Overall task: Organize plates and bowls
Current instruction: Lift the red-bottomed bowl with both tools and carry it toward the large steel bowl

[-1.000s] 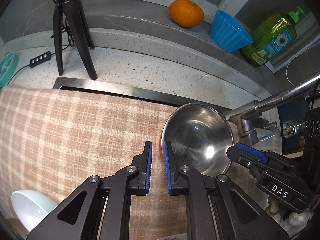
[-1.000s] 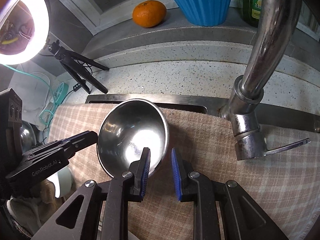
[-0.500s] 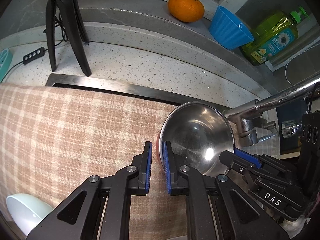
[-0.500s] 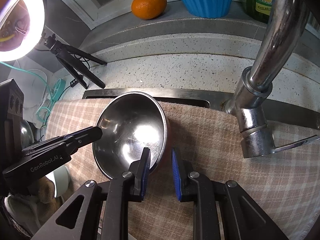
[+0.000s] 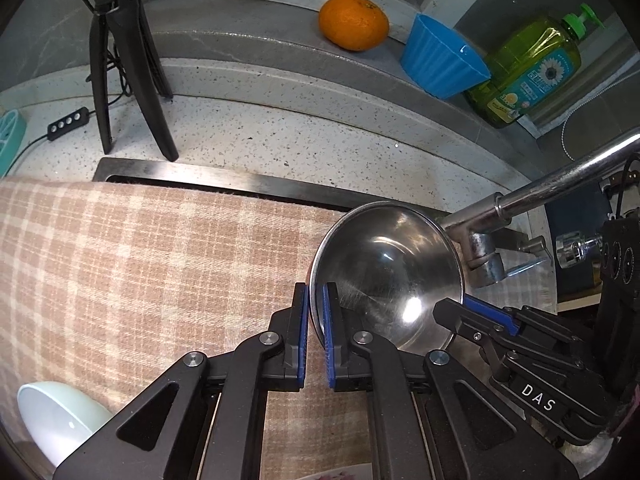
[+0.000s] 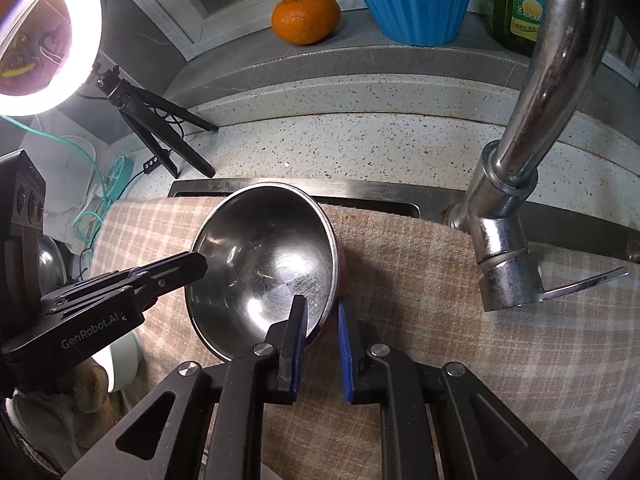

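**Ana:** Left gripper [image 5: 316, 308] is clamped on the near-left rim of the steel bowl [image 5: 388, 276], pads hard against the wall. Right gripper [image 6: 322, 322] straddles the opposite rim; its jaws have just been closing on that edge, one pad inside, one outside, and it looks like it is pinching the rim now.

**Ben:** Where does the bowl sit?

**Ana:** Above the checked cloth [image 5: 140, 264] over the sink, close beside the tap [image 6: 504, 248]. I can't tell whether its base touches the cloth.

**Ben:** What worries you?

**Ana:** Thin polished steel, gripped only at the rim. If the two hands pull apart or twist differently, a pad could slide off and the bowl would swing from the other grip. A sideways carry could also knock it on the tap, which stands just beside the rim. And the white bowl [image 5: 56, 420] at the cloth's near-left corner is in the way of a leftward swing.

**Ben:** Which way does it face?

**Ana:** Mouth up, tipped a little toward the cameras. It's round, so there's no real long axis; the line between the two grips runs left to right.
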`<action>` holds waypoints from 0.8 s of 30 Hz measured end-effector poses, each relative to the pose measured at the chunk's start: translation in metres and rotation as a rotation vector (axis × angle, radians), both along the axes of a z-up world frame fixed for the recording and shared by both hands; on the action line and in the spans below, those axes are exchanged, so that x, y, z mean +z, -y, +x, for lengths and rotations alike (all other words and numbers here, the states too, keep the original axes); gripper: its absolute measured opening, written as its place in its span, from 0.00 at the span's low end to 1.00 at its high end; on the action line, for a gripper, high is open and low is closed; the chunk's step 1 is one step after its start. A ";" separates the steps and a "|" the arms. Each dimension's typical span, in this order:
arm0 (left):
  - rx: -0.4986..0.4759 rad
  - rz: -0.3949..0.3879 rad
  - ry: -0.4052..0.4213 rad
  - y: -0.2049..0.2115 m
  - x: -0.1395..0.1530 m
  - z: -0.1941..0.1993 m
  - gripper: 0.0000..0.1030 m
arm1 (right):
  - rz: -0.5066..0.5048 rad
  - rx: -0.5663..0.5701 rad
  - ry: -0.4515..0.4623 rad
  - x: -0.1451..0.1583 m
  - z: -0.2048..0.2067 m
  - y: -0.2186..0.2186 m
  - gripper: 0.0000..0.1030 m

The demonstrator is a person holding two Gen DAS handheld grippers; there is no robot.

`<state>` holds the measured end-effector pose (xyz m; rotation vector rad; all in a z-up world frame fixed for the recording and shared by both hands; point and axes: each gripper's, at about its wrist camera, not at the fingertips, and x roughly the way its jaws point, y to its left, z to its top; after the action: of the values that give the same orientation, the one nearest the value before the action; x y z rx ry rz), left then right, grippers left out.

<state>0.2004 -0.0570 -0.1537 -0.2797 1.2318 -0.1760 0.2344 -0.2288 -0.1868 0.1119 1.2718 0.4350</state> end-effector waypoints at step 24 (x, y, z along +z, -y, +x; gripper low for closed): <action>-0.013 -0.036 0.093 -0.003 0.053 -0.062 0.05 | 0.066 0.007 0.046 0.047 -0.052 0.024 0.13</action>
<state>0.1380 -0.0543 -0.1011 -0.2917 1.1392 -0.2202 0.1829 -0.2532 -0.1395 0.1528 1.2137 0.4830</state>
